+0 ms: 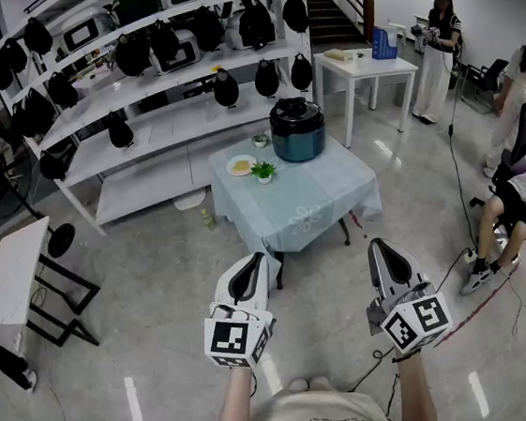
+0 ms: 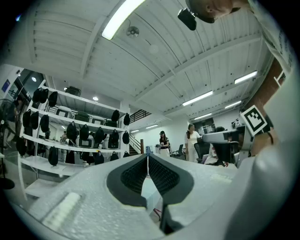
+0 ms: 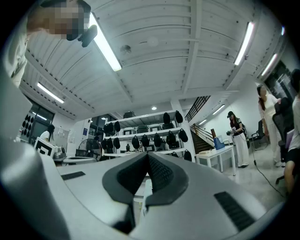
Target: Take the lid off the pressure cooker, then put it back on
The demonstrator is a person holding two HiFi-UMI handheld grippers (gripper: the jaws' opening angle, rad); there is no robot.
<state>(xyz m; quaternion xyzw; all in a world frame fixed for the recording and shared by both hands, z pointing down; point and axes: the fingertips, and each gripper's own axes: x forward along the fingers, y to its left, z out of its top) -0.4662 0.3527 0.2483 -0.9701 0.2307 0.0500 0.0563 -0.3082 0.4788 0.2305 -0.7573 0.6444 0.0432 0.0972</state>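
Observation:
A dark pressure cooker (image 1: 297, 129) with its lid on stands at the far edge of a small table under a pale blue cloth (image 1: 302, 200), seen in the head view. Both grippers hang well short of that table, over the floor. My left gripper (image 1: 253, 262) is shut with nothing between its pads; its jaws meet in the left gripper view (image 2: 147, 158). My right gripper (image 1: 378, 246) is shut and empty too, its tips touching in the right gripper view (image 3: 147, 155). Neither gripper view shows the cooker.
On the table sit a plate (image 1: 241, 166), a small potted plant (image 1: 263, 171) and a small bowl (image 1: 260, 140). White shelves (image 1: 150, 86) with black bags and appliances line the back. A white table (image 1: 365, 66) stands back right; people (image 1: 439, 43) stand and sit at right. Cables cross the floor.

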